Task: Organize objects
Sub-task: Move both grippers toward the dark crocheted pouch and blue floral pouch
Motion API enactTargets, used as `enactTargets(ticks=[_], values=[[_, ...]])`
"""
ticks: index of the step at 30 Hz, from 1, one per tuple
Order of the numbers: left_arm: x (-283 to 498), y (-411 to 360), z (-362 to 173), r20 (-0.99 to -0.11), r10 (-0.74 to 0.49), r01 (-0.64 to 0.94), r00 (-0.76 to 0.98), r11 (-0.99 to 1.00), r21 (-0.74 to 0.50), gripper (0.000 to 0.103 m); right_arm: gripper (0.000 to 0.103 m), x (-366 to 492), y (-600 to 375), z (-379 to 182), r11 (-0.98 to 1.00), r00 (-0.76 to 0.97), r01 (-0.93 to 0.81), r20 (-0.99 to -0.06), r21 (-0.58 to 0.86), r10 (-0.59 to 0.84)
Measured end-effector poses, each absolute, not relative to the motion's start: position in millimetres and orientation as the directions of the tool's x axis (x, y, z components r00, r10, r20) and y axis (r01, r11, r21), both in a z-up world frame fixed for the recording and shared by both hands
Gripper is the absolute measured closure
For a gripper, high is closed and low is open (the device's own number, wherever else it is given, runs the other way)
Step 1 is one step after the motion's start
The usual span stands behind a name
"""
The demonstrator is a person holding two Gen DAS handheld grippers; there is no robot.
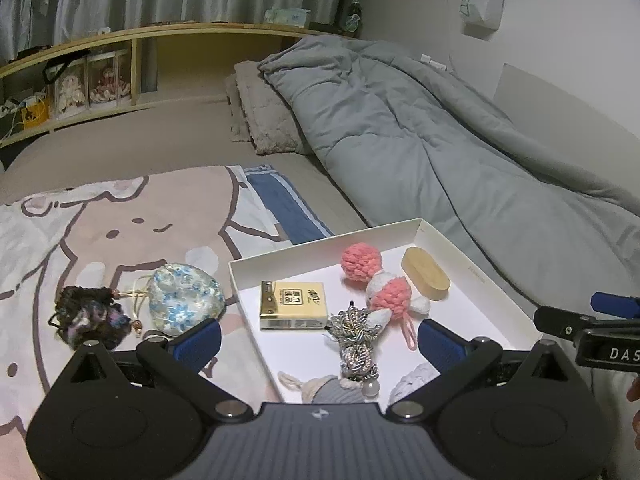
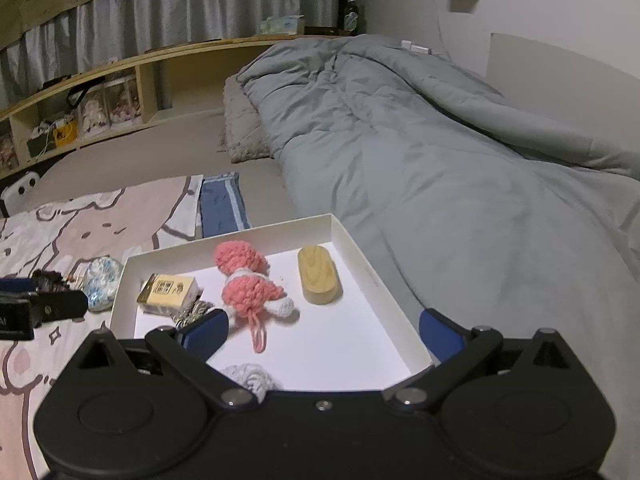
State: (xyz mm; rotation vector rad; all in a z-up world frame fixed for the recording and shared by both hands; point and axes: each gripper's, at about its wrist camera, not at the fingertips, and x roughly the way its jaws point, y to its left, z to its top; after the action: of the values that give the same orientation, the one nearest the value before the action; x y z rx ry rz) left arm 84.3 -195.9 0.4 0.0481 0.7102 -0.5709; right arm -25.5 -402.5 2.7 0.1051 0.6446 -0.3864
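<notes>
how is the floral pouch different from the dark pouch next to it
The floral pouch is pale with blue flowers, smooth and rounded; the dark pouch is brownish-black, fuzzy and crumpled. The floral pouch looks larger. It also lies nearer the white box; the dark pouch lies farther left. Both rest on the cartoon blanket, outside the box, held by neither gripper.

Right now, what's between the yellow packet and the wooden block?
The pink knitted toy lies between the packet and block, inside the white box; both views show it.
</notes>
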Motion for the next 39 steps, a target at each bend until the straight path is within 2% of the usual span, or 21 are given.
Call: enactTargets(ticks=[20,39], values=[[101.4,-147.8,5.3,-0.63,-0.416,0.451,0.656,0.885,-0.114,0.0,0.0,-4.4,-375.3,4.9,0.932,0.76,0.362,-0.584,0.017,-0.284],[140.3,-62.0,-0.4,-0.621,-0.284,0.252,0.73,0.957,-0.142,0.0,0.0,73.5,-307.8,1.4,0.976,0.826,0.196,-0.552,0.097,-0.111]])
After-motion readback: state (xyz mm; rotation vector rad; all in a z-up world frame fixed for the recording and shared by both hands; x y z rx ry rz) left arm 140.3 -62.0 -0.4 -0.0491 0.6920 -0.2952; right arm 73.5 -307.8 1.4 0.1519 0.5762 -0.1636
